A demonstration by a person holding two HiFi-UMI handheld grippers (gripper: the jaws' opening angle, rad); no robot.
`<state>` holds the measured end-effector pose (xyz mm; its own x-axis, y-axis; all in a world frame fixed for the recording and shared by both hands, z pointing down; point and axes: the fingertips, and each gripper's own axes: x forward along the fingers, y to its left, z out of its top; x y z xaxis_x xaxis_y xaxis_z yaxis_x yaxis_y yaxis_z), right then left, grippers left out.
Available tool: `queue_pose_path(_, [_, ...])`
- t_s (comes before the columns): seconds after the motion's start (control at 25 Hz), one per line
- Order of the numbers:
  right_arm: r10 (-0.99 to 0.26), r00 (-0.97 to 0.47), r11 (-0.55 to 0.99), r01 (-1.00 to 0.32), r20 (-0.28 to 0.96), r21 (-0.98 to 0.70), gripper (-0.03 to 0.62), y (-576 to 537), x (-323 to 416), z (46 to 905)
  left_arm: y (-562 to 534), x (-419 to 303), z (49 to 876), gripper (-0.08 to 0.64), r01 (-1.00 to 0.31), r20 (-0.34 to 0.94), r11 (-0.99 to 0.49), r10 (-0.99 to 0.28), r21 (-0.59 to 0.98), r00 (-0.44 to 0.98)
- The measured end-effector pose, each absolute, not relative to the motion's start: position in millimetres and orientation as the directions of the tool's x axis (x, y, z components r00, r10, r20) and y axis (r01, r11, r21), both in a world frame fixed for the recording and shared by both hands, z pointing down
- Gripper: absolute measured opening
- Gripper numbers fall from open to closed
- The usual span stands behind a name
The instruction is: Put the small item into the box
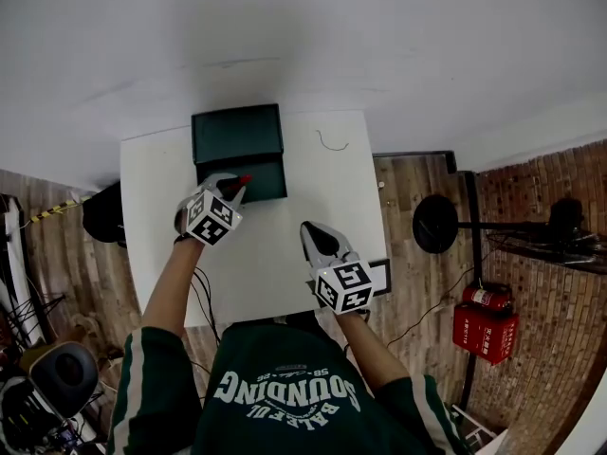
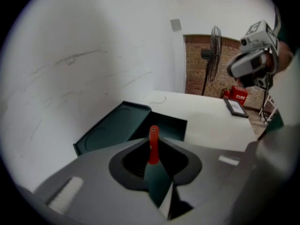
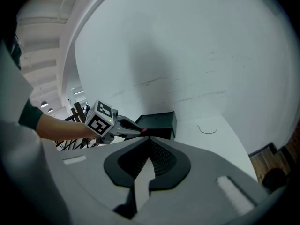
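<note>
White table (image 1: 275, 249), white wall (image 1: 379, 36) | hand-held grippers: left (image 2: 153, 142) pinches red item (image 2: 153, 146), right (image 3: 147, 144) closed, empty

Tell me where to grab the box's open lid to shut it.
Take the lid by its free edge along the wall, coming from the right with the right tool. It is swung back from the box, and the left tool, shut on the red item, occupies the front.

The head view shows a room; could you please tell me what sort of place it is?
Probably a workshop or lab, not a home: a bare white table, a standing fan and a red fire extinguisher by a brick wall.
</note>
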<state>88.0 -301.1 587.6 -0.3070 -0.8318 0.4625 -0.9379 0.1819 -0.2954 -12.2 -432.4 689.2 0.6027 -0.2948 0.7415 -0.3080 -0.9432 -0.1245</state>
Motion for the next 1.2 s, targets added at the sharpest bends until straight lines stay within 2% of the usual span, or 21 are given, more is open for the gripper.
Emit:
queue_pose_path(0.24, [-0.827,-0.290,0.159,-0.942,0.482,-0.295,0.001,-290.7,94.8,592.1,-438.5,-4.9,732.0,0.109,-0.224,0.829,-0.969,-0.207,-0.101,0.519])
queue_pose_path(0.72, [-0.823,-0.257,0.114,-0.948,0.506,-0.297,0.000,-265.4,104.6,601.4,-437.9,3.8,779.5,0.109,-0.187,0.900,-0.982,-0.097,-0.018,0.424])
queue_pose_path(0.92, [-0.831,-0.238,0.090,-0.950,0.503,-0.300,0.000,-257.8,118.7,598.6,-439.6,0.6,776.5,0.109,-0.216,0.900,-0.976,-0.110,-0.018,0.421])
queue_pose_path(1.2, [-0.848,-0.243,0.117,-0.952,0.470,-0.282,0.000,-261.2,126.5,587.5,-436.1,-11.8,728.7,0.102,-0.294,0.850,-0.953,-0.212,-0.071,0.482])
